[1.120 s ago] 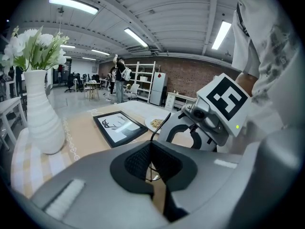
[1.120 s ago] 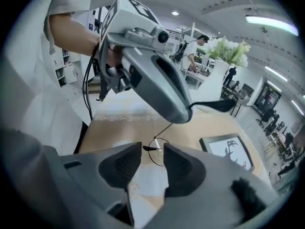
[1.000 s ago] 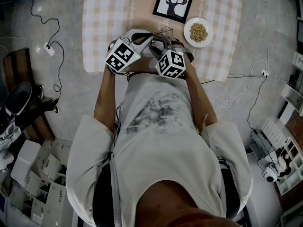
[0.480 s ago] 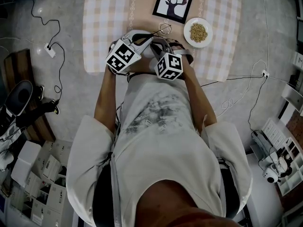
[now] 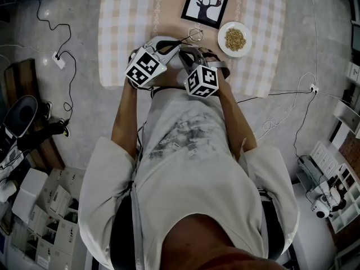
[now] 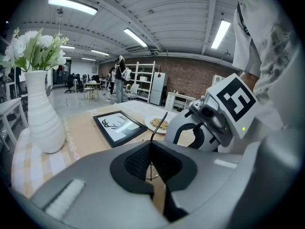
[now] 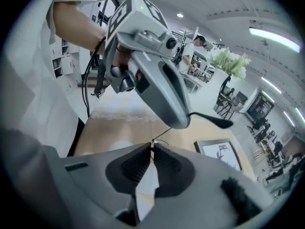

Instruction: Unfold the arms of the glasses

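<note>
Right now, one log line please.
left gripper: shut on glasses | right gripper: jaws just closed onto glasses | phase: gripping

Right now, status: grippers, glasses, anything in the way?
Left gripper shut on glasses. Right gripper jaws just closing, pinching the wire frame. Plate and framed picture close by, not touching.

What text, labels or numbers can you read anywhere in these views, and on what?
No readable words or numbers anywhere.
Marker cubes: black-and-white square patterns, no letters.
Framed picture: deer silhouette, no caption.
Shirt print: too blurred to read.
</note>
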`<state>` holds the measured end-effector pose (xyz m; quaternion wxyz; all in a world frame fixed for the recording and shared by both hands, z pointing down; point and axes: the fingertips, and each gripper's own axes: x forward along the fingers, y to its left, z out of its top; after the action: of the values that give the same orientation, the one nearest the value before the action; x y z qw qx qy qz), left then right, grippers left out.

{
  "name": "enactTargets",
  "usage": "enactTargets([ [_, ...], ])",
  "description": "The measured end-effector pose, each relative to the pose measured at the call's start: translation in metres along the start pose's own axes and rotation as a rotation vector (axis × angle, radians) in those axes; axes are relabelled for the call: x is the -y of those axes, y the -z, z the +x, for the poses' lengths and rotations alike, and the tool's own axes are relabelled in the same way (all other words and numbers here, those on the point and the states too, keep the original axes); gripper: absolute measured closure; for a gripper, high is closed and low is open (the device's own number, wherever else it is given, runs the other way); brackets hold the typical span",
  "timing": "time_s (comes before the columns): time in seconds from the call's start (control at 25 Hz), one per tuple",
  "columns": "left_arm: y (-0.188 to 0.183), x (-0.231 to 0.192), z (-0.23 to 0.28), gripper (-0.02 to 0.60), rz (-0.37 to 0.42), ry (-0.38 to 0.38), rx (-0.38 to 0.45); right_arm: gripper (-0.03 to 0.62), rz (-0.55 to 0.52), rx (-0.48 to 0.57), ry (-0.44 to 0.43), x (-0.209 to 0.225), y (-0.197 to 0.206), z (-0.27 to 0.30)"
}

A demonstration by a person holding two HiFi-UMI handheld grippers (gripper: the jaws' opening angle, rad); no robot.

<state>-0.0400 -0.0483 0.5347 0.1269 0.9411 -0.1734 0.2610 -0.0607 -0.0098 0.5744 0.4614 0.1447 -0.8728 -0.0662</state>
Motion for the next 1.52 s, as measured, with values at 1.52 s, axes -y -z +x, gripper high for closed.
enactTargets([
  [1.52, 0.008, 0.004, -0.001, 0.574, -0.010, 0.001, 0.006, 0.574, 0.147, 0.054, 0.254, 0.049, -0.001, -0.061],
])
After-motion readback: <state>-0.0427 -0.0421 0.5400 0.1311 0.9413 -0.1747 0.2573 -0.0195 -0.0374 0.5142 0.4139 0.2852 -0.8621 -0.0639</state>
